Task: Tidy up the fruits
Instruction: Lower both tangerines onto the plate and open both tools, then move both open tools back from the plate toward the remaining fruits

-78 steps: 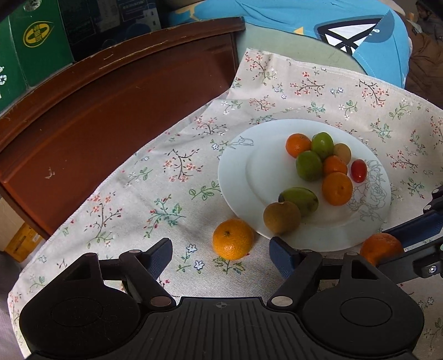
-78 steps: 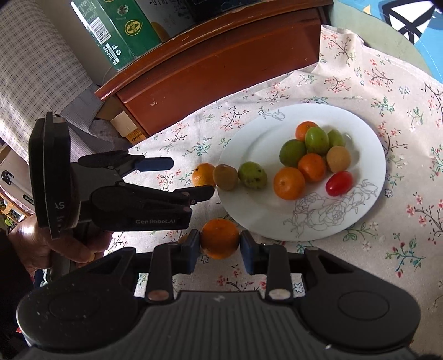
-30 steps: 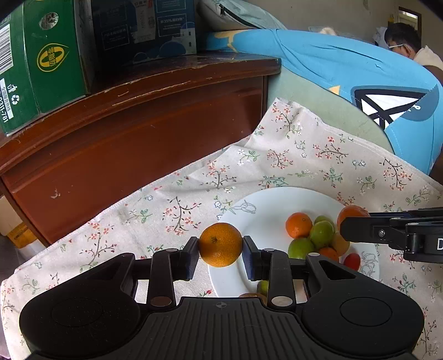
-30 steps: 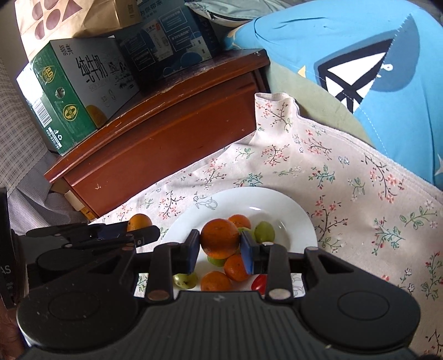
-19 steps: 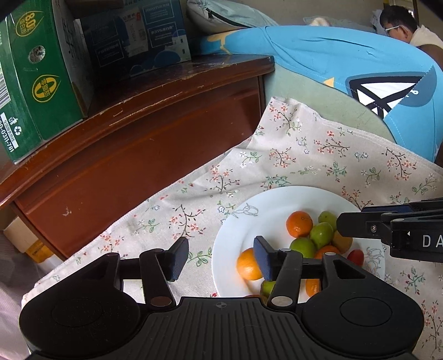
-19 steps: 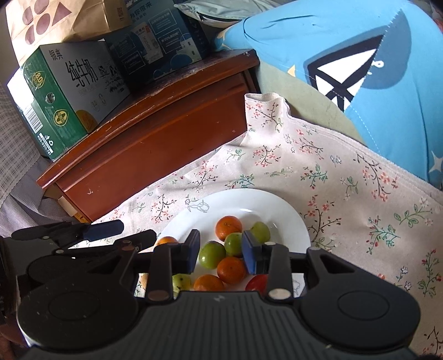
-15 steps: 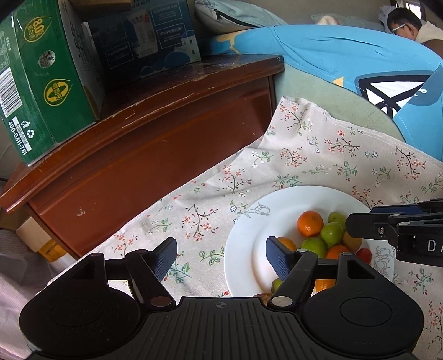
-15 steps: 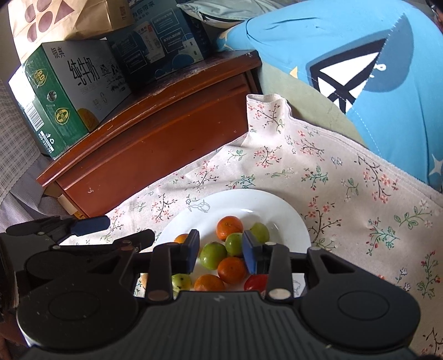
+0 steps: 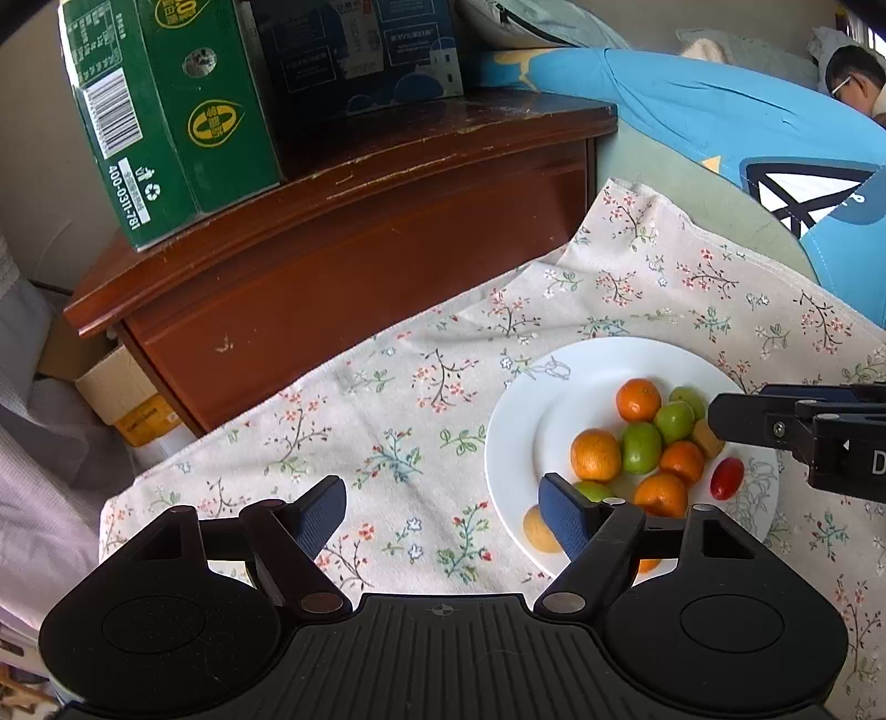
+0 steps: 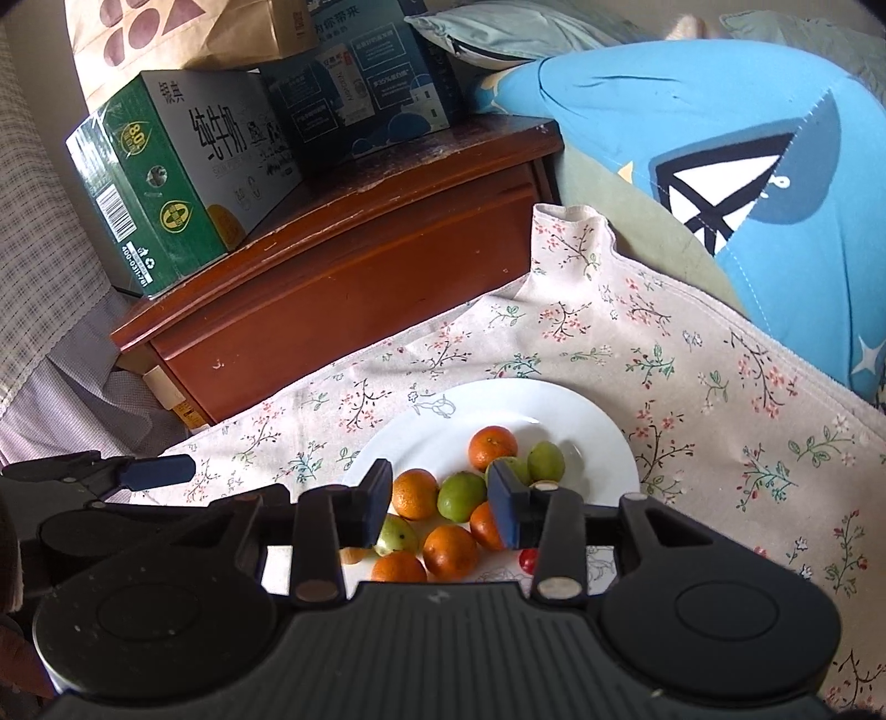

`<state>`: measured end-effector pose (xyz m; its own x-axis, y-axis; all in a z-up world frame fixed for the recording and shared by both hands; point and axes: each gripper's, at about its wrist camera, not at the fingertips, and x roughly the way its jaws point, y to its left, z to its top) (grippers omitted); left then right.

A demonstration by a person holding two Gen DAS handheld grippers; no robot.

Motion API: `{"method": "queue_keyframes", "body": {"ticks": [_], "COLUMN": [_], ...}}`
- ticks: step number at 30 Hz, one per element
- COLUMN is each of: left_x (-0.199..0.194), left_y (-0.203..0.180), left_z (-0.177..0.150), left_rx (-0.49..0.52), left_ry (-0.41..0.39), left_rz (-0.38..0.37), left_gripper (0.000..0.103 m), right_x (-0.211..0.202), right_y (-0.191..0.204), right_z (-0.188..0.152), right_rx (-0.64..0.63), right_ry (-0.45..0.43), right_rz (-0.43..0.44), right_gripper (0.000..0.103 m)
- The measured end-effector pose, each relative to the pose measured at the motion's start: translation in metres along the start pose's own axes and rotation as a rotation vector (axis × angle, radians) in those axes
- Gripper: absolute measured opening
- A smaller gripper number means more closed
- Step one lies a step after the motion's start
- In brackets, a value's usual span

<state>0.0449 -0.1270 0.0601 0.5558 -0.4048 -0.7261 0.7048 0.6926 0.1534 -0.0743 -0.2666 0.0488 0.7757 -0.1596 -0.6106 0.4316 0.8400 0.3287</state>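
Note:
A white plate (image 9: 531, 421) on the floral cloth holds several oranges (image 9: 595, 455), green fruits (image 9: 641, 447), a brown kiwi (image 9: 540, 531) and a red cherry tomato (image 9: 726, 478). My left gripper (image 9: 443, 512) is open and empty, held above the cloth at the plate's left edge. My right gripper (image 10: 440, 501) is open and empty, raised over the fruit pile on the plate (image 10: 603, 432); an orange (image 10: 415, 501) and a green fruit (image 10: 461, 503) show between its fingers. The right gripper's fingers (image 9: 764, 423) reach in at the right of the left wrist view.
A dark wooden cabinet (image 9: 354, 243) stands behind the cloth with a green carton (image 9: 166, 111) and a blue box (image 9: 360, 50) on top. A blue cushion (image 10: 747, 183) lies at the back right. The floral cloth (image 9: 387, 432) covers the surface.
Both grippers have let go of their oranges onto the plate and opened. Both have since risen and drawn back from the plate, the left one moving left.

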Motion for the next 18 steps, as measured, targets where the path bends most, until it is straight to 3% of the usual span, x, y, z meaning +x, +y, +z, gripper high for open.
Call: {"method": "queue_keyframes", "body": {"ticks": [5,9,18], "left_x": [-0.008,-0.017,-0.025], "left_y": [0.003,-0.001,0.006], "left_z": [-0.013,-0.017,-0.034], "left_rx": [-0.008,0.024,0.012], "left_ry": [0.039,0.045,0.091], "left_rz": [-0.004,0.049,0.077], "left_gripper": [0.075,0.078,0.078], "right_x": [-0.005,-0.010,-0.008], "right_y": [0.009,0.014,0.026], "right_z": [-0.005,-0.010,-0.028], "right_rx": [-0.023,-0.032,-0.080], "right_ry": [0.009,0.022,0.071], "right_rz": [0.010,0.024,0.046], "right_gripper": [0.039,0.039,0.041]}}
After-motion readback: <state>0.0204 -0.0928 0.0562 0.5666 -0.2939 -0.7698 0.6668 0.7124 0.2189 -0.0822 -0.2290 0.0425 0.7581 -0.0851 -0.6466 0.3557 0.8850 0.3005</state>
